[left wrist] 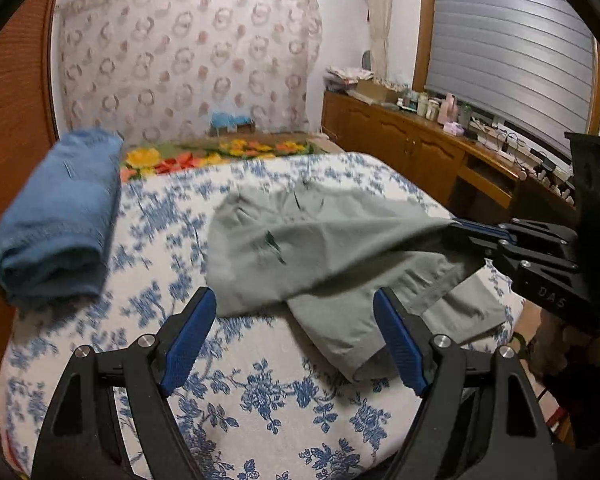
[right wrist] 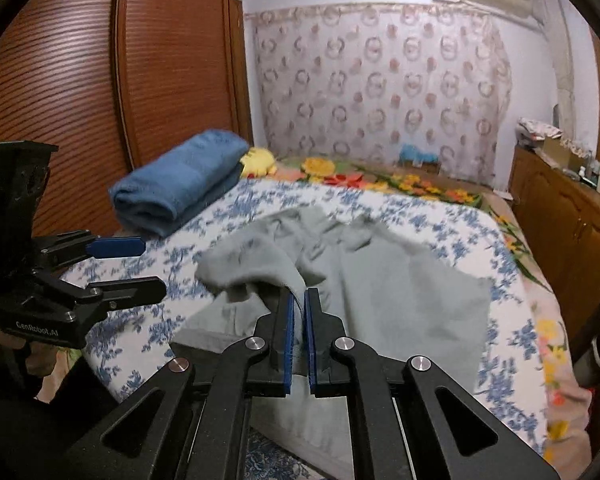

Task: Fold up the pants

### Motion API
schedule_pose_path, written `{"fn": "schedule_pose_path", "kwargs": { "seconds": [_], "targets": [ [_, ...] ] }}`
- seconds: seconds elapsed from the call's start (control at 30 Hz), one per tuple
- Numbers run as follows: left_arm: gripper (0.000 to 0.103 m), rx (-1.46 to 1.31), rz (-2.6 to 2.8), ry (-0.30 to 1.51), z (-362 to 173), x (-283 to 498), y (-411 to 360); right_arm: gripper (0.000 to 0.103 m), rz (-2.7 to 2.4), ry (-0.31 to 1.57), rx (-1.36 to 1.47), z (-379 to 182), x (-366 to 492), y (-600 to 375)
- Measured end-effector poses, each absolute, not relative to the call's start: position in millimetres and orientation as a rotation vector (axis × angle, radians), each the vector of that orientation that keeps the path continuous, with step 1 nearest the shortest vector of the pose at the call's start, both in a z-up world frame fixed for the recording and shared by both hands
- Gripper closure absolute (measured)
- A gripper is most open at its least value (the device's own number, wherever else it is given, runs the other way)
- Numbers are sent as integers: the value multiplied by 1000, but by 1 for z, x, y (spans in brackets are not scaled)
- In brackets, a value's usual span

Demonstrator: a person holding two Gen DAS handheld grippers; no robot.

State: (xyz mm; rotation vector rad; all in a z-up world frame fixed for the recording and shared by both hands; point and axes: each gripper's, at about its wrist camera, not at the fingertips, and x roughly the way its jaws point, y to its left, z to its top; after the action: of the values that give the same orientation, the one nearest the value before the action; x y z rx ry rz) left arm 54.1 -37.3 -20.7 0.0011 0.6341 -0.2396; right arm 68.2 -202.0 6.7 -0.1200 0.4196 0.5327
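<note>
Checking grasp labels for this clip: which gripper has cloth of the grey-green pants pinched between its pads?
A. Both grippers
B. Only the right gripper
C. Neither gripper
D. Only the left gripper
B: the right gripper is shut on a fold of the grey-green pants, while the left gripper stands open above the floral bedspread with nothing pressed between its pads.

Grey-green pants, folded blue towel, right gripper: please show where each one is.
Grey-green pants (left wrist: 320,240), left wrist view, middle of cloth.
Folded blue towel (right wrist: 180,184), right wrist view, top face.
Right gripper (right wrist: 299,300), right wrist view, between fingertips.
</note>
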Motion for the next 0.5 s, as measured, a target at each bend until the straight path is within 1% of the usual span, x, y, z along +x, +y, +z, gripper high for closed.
{"fn": "schedule_pose_path", "kwargs": {
  "seconds": [0.23, 0.5],
  "targets": [
    [21, -4, -213, 581, -3, 49, -37, 98, 509, 372, -104, 12, 48, -216],
    [21, -2, -199, 555, 1, 45, -37, 98, 485, 350, -97, 15, 39, -219]
  ]
}}
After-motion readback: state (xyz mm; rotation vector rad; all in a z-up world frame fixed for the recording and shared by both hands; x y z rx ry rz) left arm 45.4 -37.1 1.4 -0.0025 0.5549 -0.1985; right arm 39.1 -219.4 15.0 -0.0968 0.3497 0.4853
